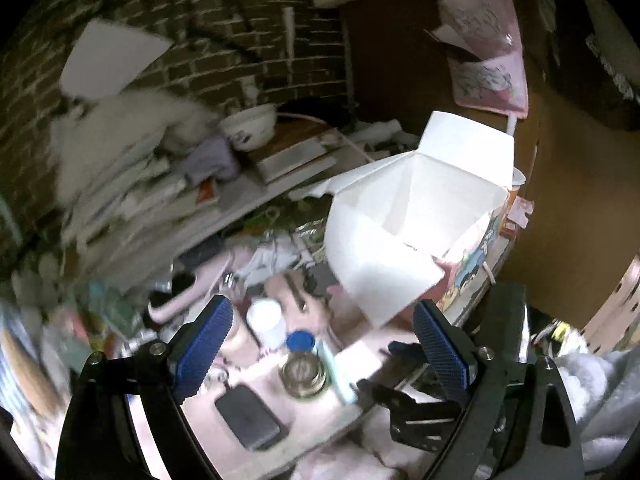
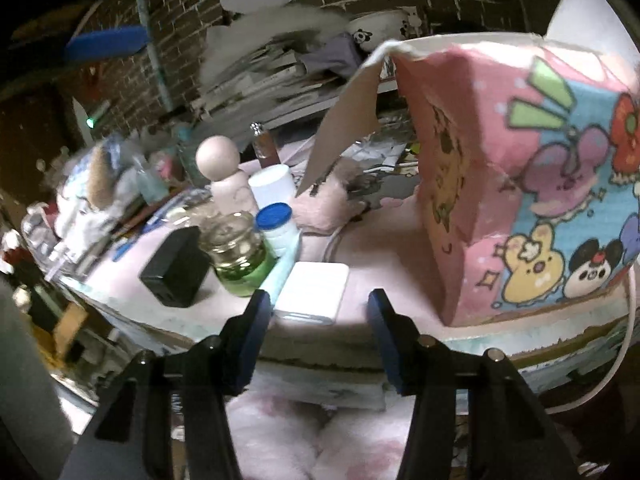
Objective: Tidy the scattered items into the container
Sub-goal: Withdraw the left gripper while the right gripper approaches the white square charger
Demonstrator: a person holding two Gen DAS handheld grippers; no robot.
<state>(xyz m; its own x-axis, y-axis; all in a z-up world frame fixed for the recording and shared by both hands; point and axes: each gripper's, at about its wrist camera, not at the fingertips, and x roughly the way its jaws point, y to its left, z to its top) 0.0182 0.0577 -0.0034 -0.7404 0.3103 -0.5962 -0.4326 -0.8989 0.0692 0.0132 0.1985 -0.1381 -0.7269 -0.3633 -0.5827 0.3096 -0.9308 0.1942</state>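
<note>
The container is a pink cartoon-printed box point(image 2: 520, 184). In the left wrist view its flaps stand open and its white inside point(image 1: 416, 208) shows no items. On the pink table surface stand a glass jar with green liquid point(image 2: 240, 256), a blue-capped bottle point(image 2: 276, 224), a white cylinder point(image 2: 272, 186), a wooden peg doll point(image 2: 220, 164) and a black box point(image 2: 176, 268). A flat white case point(image 2: 314, 290) lies just beyond my right gripper point(image 2: 318, 316), which is open with nothing between its pads. My left gripper point(image 1: 322, 348) hovers wide open over the jar point(image 1: 304, 372) and the blue cap point(image 1: 300, 340), holding nothing.
Stacked books and papers point(image 1: 132, 196), a white bowl point(image 1: 248, 128) and a brick wall point(image 1: 240, 48) fill the back. Cluttered small items and a pink device point(image 1: 180, 300) crowd the table's left side. The table's front edge point(image 2: 320, 352) runs just ahead of the right fingers, with pink fleece point(image 2: 304, 432) below.
</note>
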